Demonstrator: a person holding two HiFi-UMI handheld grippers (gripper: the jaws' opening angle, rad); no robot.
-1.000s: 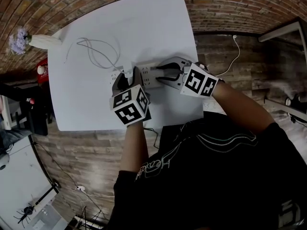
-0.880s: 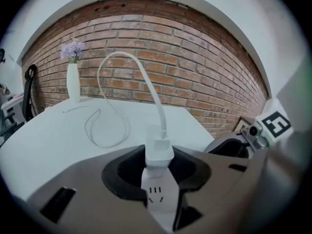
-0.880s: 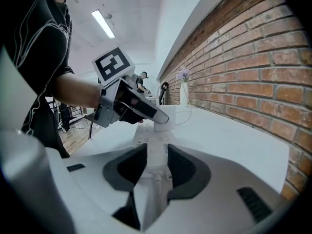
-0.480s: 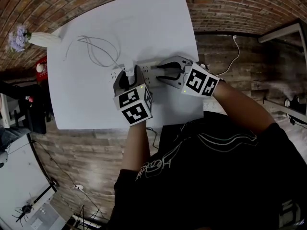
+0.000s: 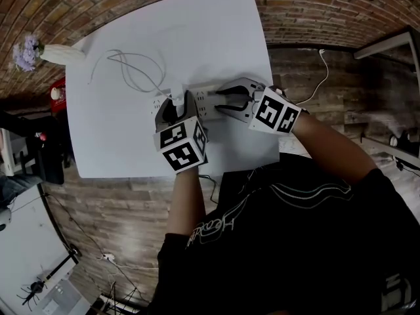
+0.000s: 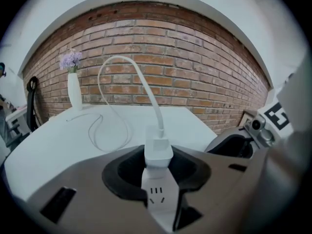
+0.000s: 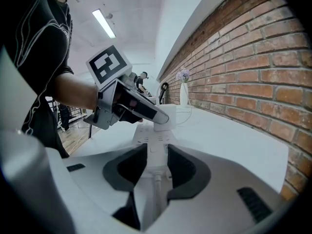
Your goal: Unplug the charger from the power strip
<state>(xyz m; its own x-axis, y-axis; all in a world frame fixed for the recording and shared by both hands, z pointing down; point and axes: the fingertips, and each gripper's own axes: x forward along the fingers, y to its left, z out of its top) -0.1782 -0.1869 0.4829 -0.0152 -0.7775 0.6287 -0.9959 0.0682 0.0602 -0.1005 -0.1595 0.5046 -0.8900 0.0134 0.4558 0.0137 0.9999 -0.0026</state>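
A white power strip (image 5: 202,102) lies across the middle of the white table (image 5: 197,31). A white charger (image 6: 158,152) stands on the strip (image 6: 162,201), and its cable (image 6: 117,62) arcs up and back over the table. My left gripper (image 6: 158,167) is shut on the charger's body, one jaw on each side. In the right gripper view my right gripper (image 7: 152,167) is shut on the near end of the strip (image 7: 151,138), where its cord comes out. The left fingers (image 7: 146,110) pinch the charger (image 7: 165,118) farther along the strip.
The charger's cable (image 5: 134,71) lies in loose loops on the table's far left. A white vase (image 5: 59,55) with purple flowers stands at the far left corner against the brick wall. The table's near edge is close to the person's body.
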